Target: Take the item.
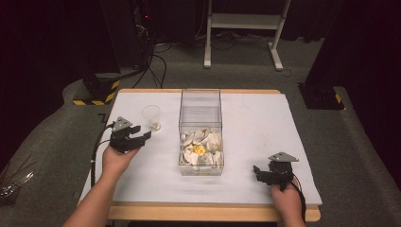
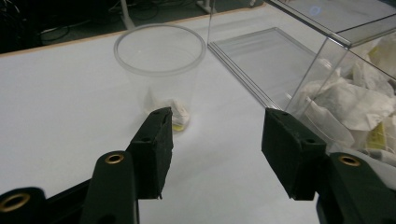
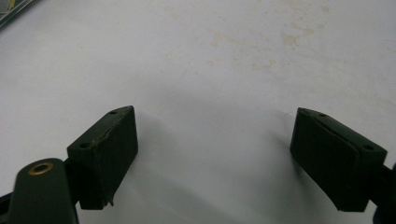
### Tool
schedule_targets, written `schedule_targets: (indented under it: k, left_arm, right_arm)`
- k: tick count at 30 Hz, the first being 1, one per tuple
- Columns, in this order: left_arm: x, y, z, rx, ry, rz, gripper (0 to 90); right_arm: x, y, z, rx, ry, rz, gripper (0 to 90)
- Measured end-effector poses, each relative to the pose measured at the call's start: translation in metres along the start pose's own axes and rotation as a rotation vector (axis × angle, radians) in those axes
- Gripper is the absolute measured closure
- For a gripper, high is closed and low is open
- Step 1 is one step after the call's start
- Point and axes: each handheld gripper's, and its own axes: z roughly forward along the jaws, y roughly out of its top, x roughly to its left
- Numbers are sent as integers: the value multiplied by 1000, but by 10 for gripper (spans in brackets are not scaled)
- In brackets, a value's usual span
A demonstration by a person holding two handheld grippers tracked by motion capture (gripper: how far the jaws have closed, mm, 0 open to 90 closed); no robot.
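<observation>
A clear plastic cup [image 1: 152,117] [image 2: 160,70] stands upright on the white table [image 1: 255,123], with a small white and yellow packet in its bottom. A clear open-topped box [image 1: 200,127] [image 2: 336,84] in the middle of the table holds several crumpled white packets [image 1: 201,146] [image 2: 355,102]. My left gripper [image 1: 142,135] [image 2: 217,135] is open just short of the cup, nothing between its jaws. My right gripper [image 1: 257,172] [image 3: 215,154] is open near the table's front right, low over bare tabletop.
Beyond the table stand a white frame's legs [image 1: 241,33], cables on the grey floor and black stands with yellow-black striped bases [image 1: 97,92]. The table's wooden front edge [image 1: 203,210] runs below my hands.
</observation>
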Motion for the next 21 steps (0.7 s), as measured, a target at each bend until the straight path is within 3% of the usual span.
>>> schedule_targets:
  k: [9,15,21]
  left_arm:
    - [-4,-40,1,6,-38,-27,395]
    - [-4,-69,10,69,-36,-36,365]
    - [-8,-71,12,85,-31,-14,364]
  right_arm:
    - [0,0,0,0,1,2,149]
    - [0,0,0,0,0,0,149]
    - [0,0,0,0,2,1,149]
